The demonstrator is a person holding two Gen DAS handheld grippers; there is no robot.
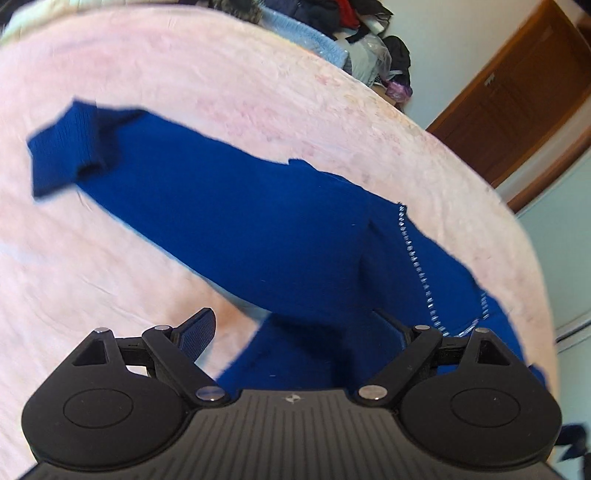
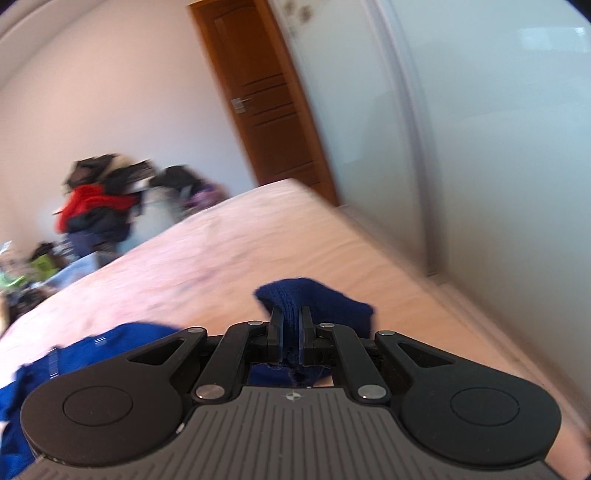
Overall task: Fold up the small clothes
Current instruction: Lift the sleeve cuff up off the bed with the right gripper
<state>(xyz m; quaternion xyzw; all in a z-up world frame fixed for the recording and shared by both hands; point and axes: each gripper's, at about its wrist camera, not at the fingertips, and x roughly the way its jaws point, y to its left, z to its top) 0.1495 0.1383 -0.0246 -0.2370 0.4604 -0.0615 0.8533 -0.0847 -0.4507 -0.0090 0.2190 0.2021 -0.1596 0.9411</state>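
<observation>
A royal-blue knit garment (image 1: 240,221) lies stretched across the pink bedspread (image 1: 184,74). Its ribbed cuff (image 1: 62,155) points to the upper left, and a line of silver sparkly trim (image 1: 413,258) runs down its right part. My left gripper (image 1: 295,328) hovers over the near part of the garment with its fingers wide apart, open; the right finger (image 1: 391,328) blends into the blue cloth. In the right wrist view my right gripper (image 2: 291,314) is shut on a bunched fold of the blue garment (image 2: 317,299), lifted off the bedspread (image 2: 258,236). More blue cloth (image 2: 92,347) trails to the lower left.
A pile of dark and red clothes (image 2: 96,206) sits beyond the bed's far side. A brown wooden door (image 2: 262,96) and a pale wardrobe front (image 2: 480,129) stand past the bed's right edge (image 2: 369,229). More piled clothing (image 1: 332,22) lies at the bed's far edge.
</observation>
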